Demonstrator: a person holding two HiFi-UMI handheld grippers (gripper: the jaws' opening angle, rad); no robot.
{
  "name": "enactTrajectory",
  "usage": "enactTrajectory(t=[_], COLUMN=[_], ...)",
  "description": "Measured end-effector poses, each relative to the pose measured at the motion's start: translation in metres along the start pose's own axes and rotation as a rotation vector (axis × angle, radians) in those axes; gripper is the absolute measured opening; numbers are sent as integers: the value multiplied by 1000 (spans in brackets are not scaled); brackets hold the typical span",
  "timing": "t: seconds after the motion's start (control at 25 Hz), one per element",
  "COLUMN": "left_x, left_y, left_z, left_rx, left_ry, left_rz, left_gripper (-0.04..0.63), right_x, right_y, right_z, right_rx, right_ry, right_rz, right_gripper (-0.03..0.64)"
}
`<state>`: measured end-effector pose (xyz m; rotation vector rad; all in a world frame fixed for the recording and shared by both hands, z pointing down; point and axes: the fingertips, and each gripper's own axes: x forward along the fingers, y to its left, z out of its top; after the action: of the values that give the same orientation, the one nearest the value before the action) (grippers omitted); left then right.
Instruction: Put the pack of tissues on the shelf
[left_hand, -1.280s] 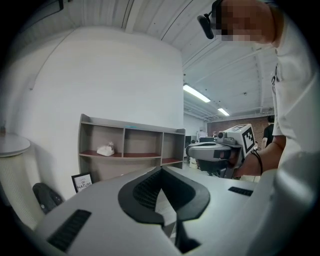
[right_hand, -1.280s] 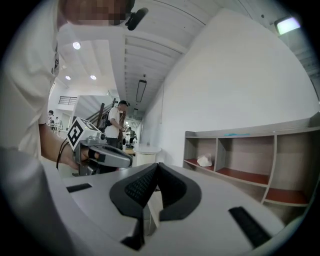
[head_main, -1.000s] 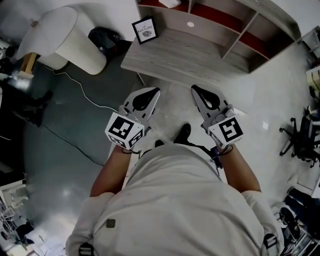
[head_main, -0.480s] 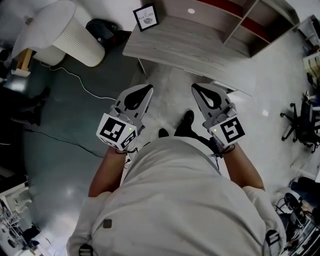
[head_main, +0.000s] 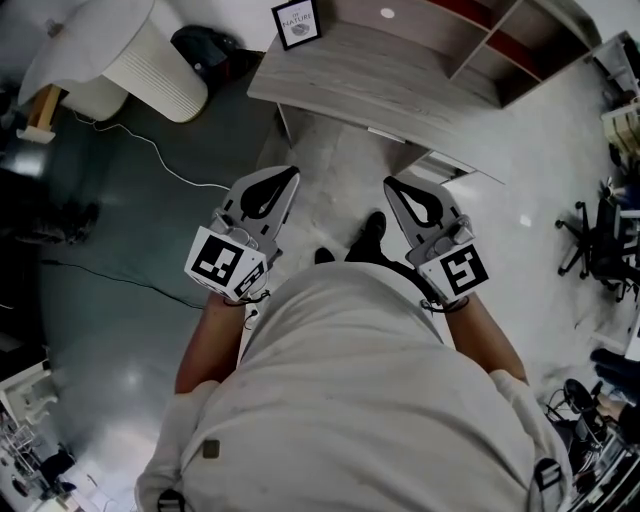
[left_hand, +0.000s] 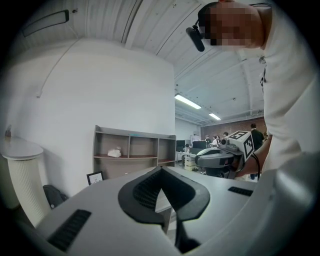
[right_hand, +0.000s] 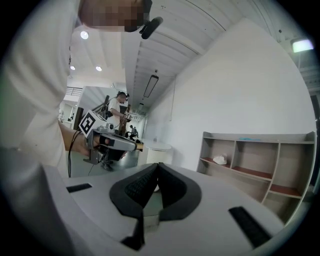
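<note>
The pack of tissues (left_hand: 114, 152) lies in the shelf (left_hand: 131, 134), centre-left in the left gripper view, so the job looks finished. The left gripper (head_main: 284, 178) and right gripper (head_main: 394, 186), mid-frame, are pinched together on nothing.

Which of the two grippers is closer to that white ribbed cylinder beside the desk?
Left. The white ribbed cylinder stands ahead and off to the left of the left gripper. The right gripper is level with the left one but on its far side, so farther away.
</note>
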<state>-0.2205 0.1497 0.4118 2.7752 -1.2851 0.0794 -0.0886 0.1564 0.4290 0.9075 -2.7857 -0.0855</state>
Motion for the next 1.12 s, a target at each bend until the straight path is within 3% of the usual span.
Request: enactTrajectory(t=[0.44, 0.88, 1.12], left_x=[-14, -9, -5], left_y=[5, 1, 1], left_z=[-6, -6, -1], left_rx=[8, 7, 7], left_ry=[-3, -1, -4], left_rz=[12, -14, -12], left_gripper=[15, 14, 14], right_x=[-5, -7, -8], right_y=[12, 3, -1], right_z=[-12, -9, -9], right_rx=[18, -32, 4], right_ry=[24, -27, -11], right_rz=[-11, -5, -21], right_gripper=[20, 20, 20])
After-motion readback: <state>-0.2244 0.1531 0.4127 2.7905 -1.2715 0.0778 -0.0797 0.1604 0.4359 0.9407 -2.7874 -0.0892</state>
